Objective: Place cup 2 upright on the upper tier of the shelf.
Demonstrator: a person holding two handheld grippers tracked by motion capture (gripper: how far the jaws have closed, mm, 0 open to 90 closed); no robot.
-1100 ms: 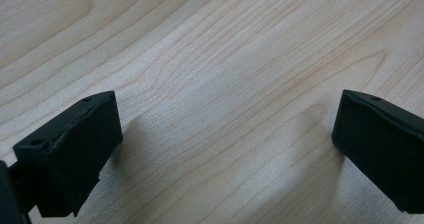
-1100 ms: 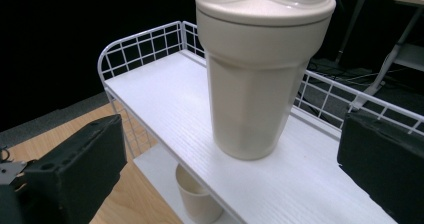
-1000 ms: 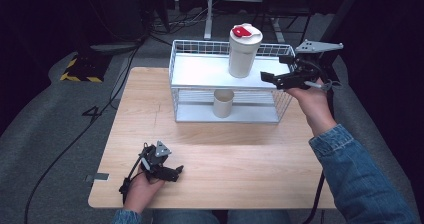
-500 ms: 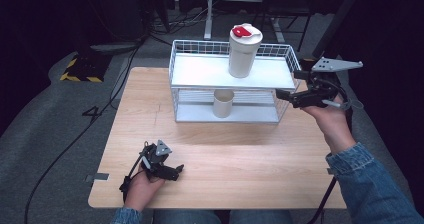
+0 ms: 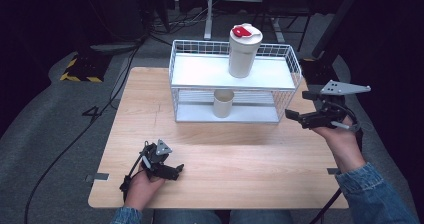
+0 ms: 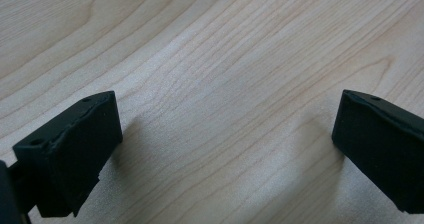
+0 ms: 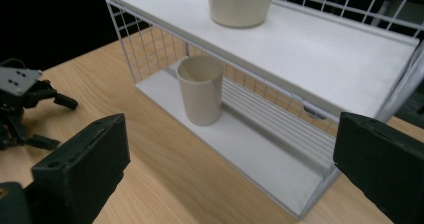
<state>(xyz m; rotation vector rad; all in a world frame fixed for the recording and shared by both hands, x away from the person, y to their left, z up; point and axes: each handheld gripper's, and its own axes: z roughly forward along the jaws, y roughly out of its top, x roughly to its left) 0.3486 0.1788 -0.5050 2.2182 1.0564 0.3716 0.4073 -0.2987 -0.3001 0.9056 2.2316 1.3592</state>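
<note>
Left tongs (image 5: 167,170) rest low on the wooden surface (image 5: 240,174) at its near edge, jaws spread wide with bare wood between them. Right tongs (image 5: 300,118), also spread and holding nothing, hover off the right end of the white wire rack (image 5: 286,91). On the rack's lower shelf stands an open beige cup (image 7: 201,89), upright. Above it, the upper shelf carries a taller lidded tumbler (image 5: 243,51).
</note>
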